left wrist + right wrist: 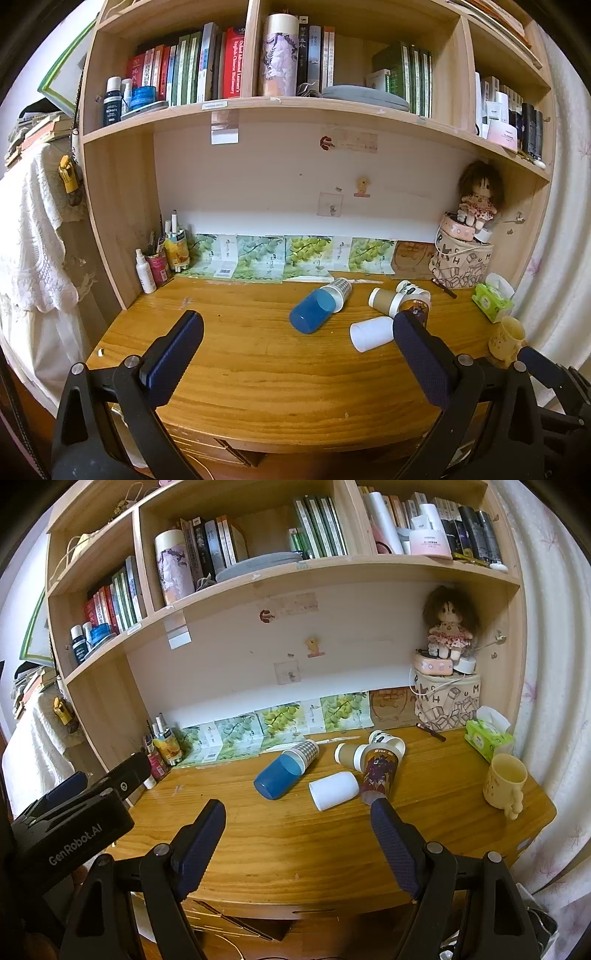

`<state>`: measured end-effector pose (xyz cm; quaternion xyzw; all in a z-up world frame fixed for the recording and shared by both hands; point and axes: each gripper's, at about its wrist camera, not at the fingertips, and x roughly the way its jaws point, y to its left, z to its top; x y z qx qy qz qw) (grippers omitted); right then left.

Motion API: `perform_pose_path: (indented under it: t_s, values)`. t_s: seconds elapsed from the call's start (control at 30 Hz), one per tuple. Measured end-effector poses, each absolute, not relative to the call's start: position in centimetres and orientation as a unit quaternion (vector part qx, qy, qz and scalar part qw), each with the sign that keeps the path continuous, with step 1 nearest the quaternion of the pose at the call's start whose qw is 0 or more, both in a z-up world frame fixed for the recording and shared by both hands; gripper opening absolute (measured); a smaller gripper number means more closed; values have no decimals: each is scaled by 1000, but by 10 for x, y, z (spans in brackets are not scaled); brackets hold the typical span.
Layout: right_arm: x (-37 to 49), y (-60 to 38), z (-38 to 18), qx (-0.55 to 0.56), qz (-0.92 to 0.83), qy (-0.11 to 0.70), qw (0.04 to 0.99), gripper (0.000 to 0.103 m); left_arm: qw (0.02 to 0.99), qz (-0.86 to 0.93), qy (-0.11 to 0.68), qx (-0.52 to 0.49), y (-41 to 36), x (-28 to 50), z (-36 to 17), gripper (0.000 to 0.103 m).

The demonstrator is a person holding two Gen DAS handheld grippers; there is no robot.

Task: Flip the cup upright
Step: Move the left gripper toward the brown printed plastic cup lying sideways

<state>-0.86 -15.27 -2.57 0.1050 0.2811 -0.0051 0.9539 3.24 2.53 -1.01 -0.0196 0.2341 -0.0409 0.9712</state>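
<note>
Several cups lie tipped over on the wooden desk (pixel 258 369). A blue cup (pixel 312 309) (pixel 279 777) lies nested in a checked paper cup (pixel 338 288) (pixel 306 751). A white cup (pixel 371 333) (pixel 334 789) lies in front of a tan cup (pixel 384 300) (pixel 347 755), a dark printed cup (pixel 417 308) (pixel 380 771) and a white patterned cup (pixel 410 287) (pixel 382 738). My left gripper (pixel 299 328) is open and empty above the desk's front. My right gripper (pixel 299 816) is open and empty, near the white cup.
A yellow mug (pixel 506 338) (pixel 504 781) stands upright at the desk's right edge beside a green tissue pack (pixel 491 301) (pixel 487 738). A patterned bag (pixel 447 701) with a doll on it stands at the back right. Bottles and pens (pixel 159 258) stand at the back left. The left gripper's body (pixel 74 830) shows in the right wrist view.
</note>
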Motion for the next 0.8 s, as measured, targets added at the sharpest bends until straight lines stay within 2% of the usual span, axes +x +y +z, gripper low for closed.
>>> perform_pose_path:
  t_s: [0.8]
  values:
    - [-2, -157, -51, 154, -70, 349, 922, 81, 934, -125, 332, -41, 22, 81, -38, 102]
